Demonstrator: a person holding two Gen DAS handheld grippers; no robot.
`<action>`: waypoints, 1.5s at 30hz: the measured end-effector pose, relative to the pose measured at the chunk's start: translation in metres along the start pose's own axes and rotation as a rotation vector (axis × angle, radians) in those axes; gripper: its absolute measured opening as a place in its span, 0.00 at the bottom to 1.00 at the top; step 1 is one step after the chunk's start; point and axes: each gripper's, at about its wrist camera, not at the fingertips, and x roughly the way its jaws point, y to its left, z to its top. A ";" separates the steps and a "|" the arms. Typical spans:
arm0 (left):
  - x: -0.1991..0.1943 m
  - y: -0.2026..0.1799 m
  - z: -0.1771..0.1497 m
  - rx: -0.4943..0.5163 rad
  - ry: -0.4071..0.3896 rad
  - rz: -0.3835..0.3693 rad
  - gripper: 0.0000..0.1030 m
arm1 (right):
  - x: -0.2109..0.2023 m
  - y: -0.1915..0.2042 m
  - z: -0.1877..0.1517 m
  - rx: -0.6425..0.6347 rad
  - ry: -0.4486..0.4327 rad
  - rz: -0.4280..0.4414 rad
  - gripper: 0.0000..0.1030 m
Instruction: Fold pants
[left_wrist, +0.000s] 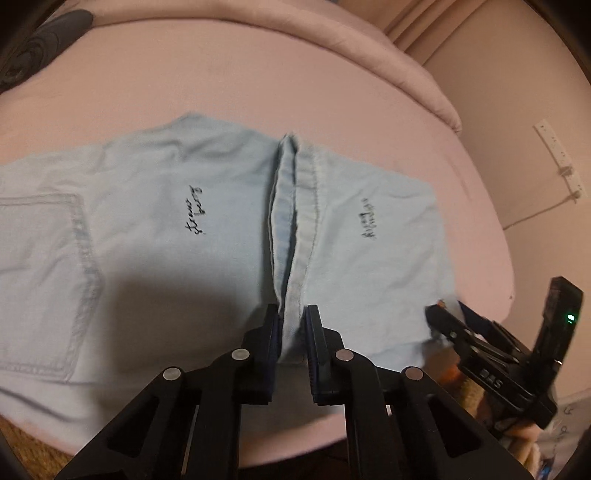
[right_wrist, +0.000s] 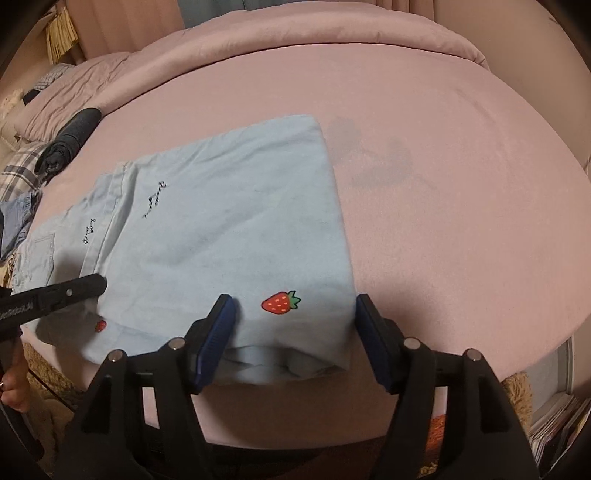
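Light blue pants (left_wrist: 159, 236) lie folded on the pink bed; they also show in the right wrist view (right_wrist: 229, 229), with black script and a red strawberry print (right_wrist: 280, 302). My left gripper (left_wrist: 291, 321) is nearly closed around the raised hem fold (left_wrist: 291, 221) at the pants' near edge. My right gripper (right_wrist: 293, 314) is open wide, its fingers either side of the folded end with the strawberry. The right gripper also shows at the right in the left wrist view (left_wrist: 443, 314), and the left gripper at the left in the right wrist view (right_wrist: 92, 284).
A pink duvet (right_wrist: 332, 33) is bunched along the far side of the bed (right_wrist: 461, 221). Dark rolled clothes (right_wrist: 70, 144) and plaid and blue fabric (right_wrist: 18, 210) lie at the left. A power strip (left_wrist: 561, 158) hangs on the wall at right. The bed's near edge drops to a woven rug (left_wrist: 22, 439).
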 end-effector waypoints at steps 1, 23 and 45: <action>-0.005 -0.002 0.000 0.004 -0.008 -0.006 0.12 | -0.002 0.000 0.000 -0.002 -0.003 0.001 0.62; -0.024 0.025 0.000 -0.045 -0.074 0.032 0.48 | -0.037 0.014 0.030 -0.081 -0.099 -0.001 0.65; -0.122 0.145 -0.041 -0.335 -0.334 0.318 0.67 | 0.039 0.047 0.033 -0.105 0.055 -0.046 0.78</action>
